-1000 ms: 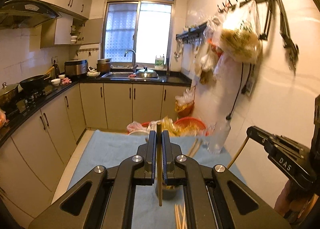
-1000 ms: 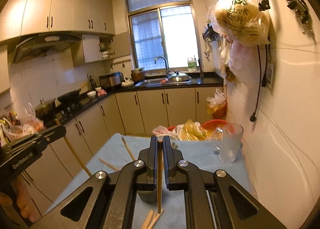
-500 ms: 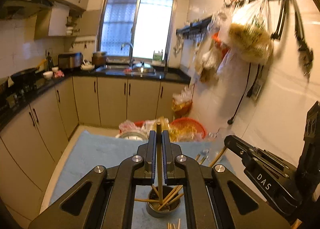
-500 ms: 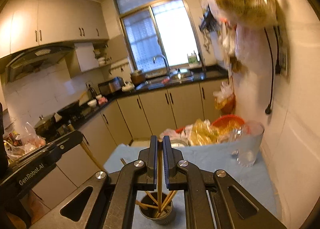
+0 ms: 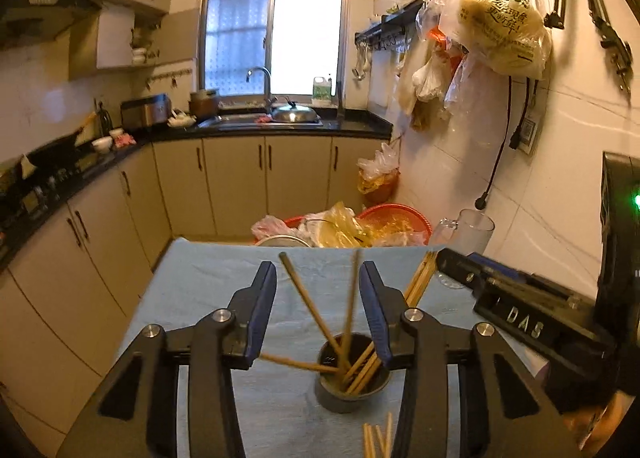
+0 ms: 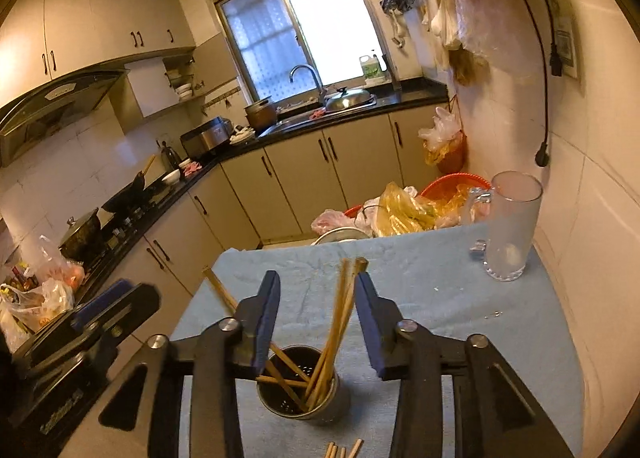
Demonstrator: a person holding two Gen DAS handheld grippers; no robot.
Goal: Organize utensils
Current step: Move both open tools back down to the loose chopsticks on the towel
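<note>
Now that my left gripper (image 5: 318, 308) is opening, the chopstick (image 5: 351, 300) it pinched a second ago stands loose in the cup (image 5: 352, 378) on the blue cloth (image 5: 208, 278). From the right wrist, my right gripper (image 6: 316, 314) is likewise opening, its chopstick (image 6: 340, 322) dropped among the others; loose sticks (image 6: 344, 450) remain.

A: Where is there room on the desk (image 6: 460, 298)?
B: The blue cloth lies bare between the holder (image 6: 298, 398) and the glass mug (image 6: 510, 223) by the wall.
A: And obstacles?
B: Leaning chopsticks (image 6: 336, 326) fan above the holder; loose chopsticks (image 5: 378, 438) lie near it, bags (image 6: 404, 211) crowd the far edge.
</note>
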